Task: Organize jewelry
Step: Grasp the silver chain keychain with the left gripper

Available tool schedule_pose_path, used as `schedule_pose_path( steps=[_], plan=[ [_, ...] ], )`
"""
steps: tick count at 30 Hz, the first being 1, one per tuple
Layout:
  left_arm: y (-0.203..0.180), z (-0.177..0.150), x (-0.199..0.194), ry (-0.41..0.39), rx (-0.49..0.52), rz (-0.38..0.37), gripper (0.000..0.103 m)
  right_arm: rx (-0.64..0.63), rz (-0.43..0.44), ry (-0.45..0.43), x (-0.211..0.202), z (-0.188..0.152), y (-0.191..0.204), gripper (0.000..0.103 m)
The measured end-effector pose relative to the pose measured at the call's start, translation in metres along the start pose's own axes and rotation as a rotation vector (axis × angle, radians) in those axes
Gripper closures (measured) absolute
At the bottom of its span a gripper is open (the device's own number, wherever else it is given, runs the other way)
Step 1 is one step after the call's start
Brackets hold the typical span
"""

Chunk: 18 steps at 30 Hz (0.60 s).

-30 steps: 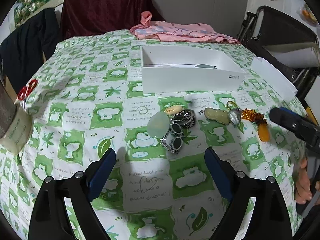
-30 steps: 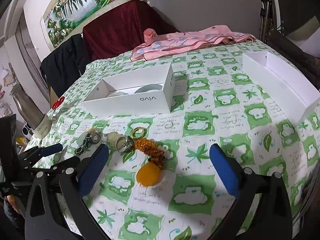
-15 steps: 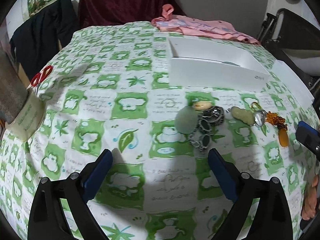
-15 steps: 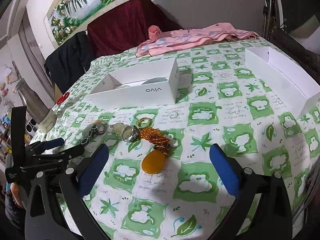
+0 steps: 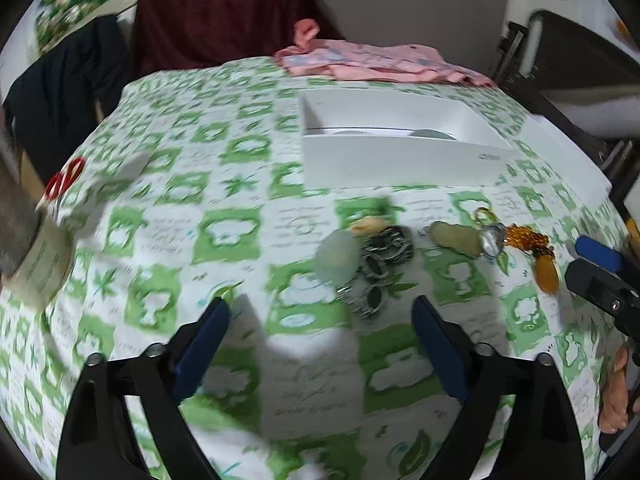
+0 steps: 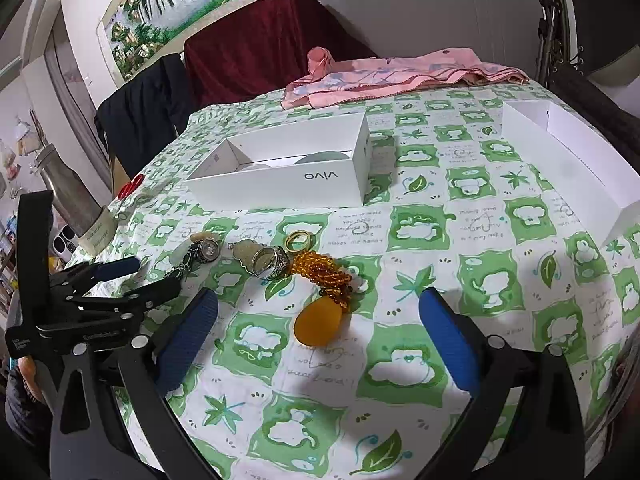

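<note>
Green and white cloth covers the tabletop (image 6: 460,168). Jewelry (image 6: 276,262) lies in a row near the white box (image 6: 280,184). Left gripper (image 5: 320,320) jaws, wide with nothing between, just closed a little. Right gripper (image 6: 318,310) jaws stand wide around the orange pendant (image 6: 318,320), not touching it.

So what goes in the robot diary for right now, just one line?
left claw: open, empty | right claw: open, empty | jewelry: on tablecloth | white box: open

Jewelry in a row on the table.
Box (image 6: 280,176) at twelve o'clock; rings (image 6: 272,262), beads (image 6: 324,274) before it; lid (image 6: 568,164) at two.
</note>
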<state>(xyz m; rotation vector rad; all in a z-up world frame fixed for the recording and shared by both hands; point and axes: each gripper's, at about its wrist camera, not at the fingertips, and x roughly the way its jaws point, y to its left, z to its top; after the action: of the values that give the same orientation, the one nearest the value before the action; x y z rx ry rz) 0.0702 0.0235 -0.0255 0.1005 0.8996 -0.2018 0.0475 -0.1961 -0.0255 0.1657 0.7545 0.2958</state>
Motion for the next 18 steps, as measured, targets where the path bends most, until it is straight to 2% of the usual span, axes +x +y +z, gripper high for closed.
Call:
schedule_pose_path(
  steps=[1,3,4,9,12,14,18],
  plan=[
    [-0.003,0.001,0.002,0.002,0.015,-0.004,0.021,0.000,0.000,0.000,0.000,0.000,0.000,0.007],
    [-0.007,0.004,0.007,0.014,0.037,-0.015,0.034,-0.002,-0.001,-0.001,0.000,0.000,0.000,0.007],
    [-0.008,0.007,0.009,0.013,0.041,-0.023,0.035,-0.001,-0.001,-0.001,0.000,0.000,0.000,0.007],
    [-0.004,0.008,0.007,-0.004,0.023,-0.038,0.065,0.001,0.001,-0.002,0.000,0.000,0.000,0.007],
    [0.001,0.003,0.003,-0.009,0.005,-0.034,0.078,0.001,0.000,-0.003,0.000,0.000,0.000,0.007],
    [0.006,0.001,0.001,-0.010,-0.011,-0.032,0.085,0.001,-0.001,-0.005,-0.001,0.001,0.000,0.007],
    [0.022,-0.005,-0.006,-0.012,-0.063,-0.038,0.086,0.001,0.000,-0.006,-0.002,0.001,0.000,0.007]
  ],
)
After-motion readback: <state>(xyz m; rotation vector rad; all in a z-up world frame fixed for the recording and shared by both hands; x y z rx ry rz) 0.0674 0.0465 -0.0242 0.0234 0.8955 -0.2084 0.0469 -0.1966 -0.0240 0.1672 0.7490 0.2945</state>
